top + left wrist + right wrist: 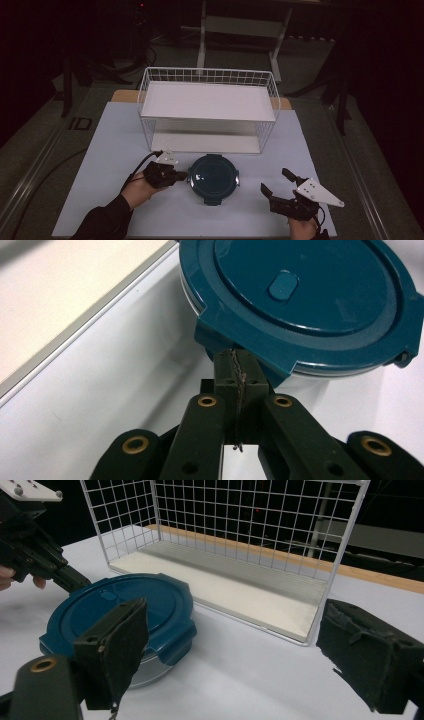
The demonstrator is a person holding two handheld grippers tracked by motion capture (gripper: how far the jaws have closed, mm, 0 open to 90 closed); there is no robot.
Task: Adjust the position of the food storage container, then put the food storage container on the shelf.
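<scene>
A: Container (213,178), one item: round, clear body under a dark teal snap-on lid (305,295) with latch tabs. Location: on the white table (100,150), near the person's edge, just in front of the white wire rack (209,107) and apart from it.

B: Left gripper (176,176)?

A: Jaws pressed fully together, nothing between the pads. The tips meet the container's left side, right under one latch tab (235,342) of the lid, as the left gripper view shows; whether they already bear on the tab I cannot tell.

B: Right gripper (275,186)?

A: Jaws spread wide, empty, on the container's right and clear of it. In its own view the container sits behind its left pad (117,650).

B: Step in hand, by your reading?

A: Likely working that tab loose, or nudging the container. To do it well: keep the closed tips squarely under the tab's middle, lever up gently, and bring the right gripper in to steady the far rim, since an unbraced container would probably slide on the smooth table.
</scene>
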